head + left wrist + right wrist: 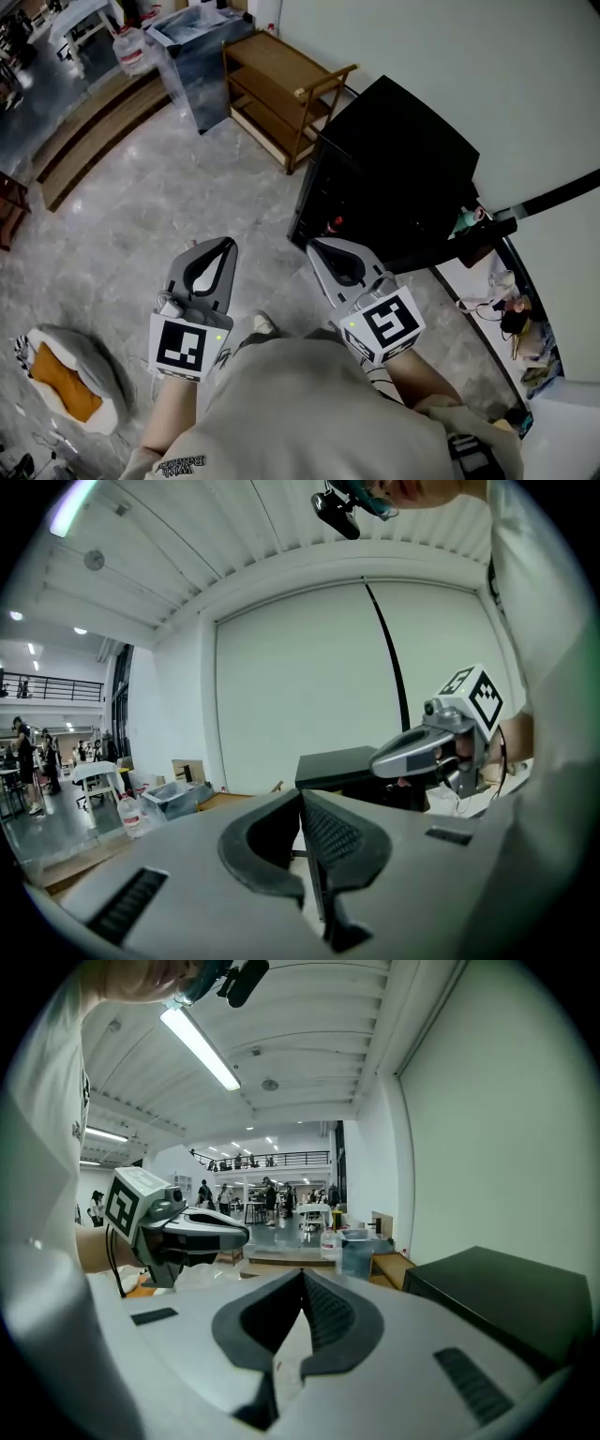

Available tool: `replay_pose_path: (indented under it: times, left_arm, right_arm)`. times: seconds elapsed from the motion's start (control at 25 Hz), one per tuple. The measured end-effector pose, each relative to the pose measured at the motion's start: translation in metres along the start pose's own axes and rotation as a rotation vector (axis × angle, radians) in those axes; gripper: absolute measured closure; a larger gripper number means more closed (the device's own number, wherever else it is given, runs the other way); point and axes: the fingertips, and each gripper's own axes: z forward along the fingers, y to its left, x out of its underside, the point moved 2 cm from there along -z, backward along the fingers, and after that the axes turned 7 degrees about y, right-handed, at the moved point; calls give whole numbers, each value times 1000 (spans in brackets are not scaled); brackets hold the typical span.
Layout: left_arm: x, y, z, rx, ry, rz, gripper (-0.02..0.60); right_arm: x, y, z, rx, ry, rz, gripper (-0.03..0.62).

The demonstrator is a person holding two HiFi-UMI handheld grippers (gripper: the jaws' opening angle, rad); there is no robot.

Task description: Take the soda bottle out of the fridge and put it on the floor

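Note:
A low black fridge (398,164) stands against the white wall, just ahead of me and to the right. At its dark front a small red thing (335,225) shows; I cannot tell whether it is the soda bottle. My left gripper (223,246) is held over the floor left of the fridge, shut, nothing in it. My right gripper (319,246) hangs close to the fridge's front lower corner, also shut and empty. In the left gripper view the jaws (302,794) meet, with the fridge (342,766) beyond. The right gripper view shows its jaws (302,1274) touching and the fridge top (506,1297) at right.
A wooden shelf rack (281,89) stands left of the fridge, with a clear bin (202,56) and a water bottle (131,52) behind it. An orange and grey cushion (61,384) lies on the floor at left. Cables and small items (497,300) lie right of the fridge.

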Motion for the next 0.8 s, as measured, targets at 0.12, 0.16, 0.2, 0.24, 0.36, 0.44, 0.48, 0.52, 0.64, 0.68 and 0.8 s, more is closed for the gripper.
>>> replay_pose_path:
  times: [0.12,0.16,0.2,0.24,0.36,0.44,0.48,0.52,0.64,0.68,0.8]
  left_arm:
    - [6,11,5,37,-8,5,572]
    - [9,14,7,47,-11,7,572]
    - [11,17,8,56,-12,11,572]
    - [13,20,9,62,-9,17,572]
    - [17,21,16,76,4,16,572]
    - [18,18,24,85,14,15,572]
    - [17,17,28,91,14,15,572]
    - [16,16,33,95,6,9,572]
    - [11,12,44,106,-27,-29,574]
    - [9,9,50,110,-27,-31,574]
    - [7,3,71,118,-45,-32,574]
  right_arm:
    - [-3,1,11,49,-19,20,599]
    - [-3,2,13,63,-19,32,599]
    - [-2,3,16,74,-14,46,599]
    - [-1,5,20,79,-8,61,599]
    - [4,2,23,89,11,88,599]
    - [8,-7,22,109,24,94,599]
    - [10,-12,22,119,30,99,598]
    - [13,-17,23,125,38,105,599]
    - [26,-32,27,125,72,118,597]
    - [32,-39,28,126,83,121,597]
    - [50,-59,33,122,119,156,597]
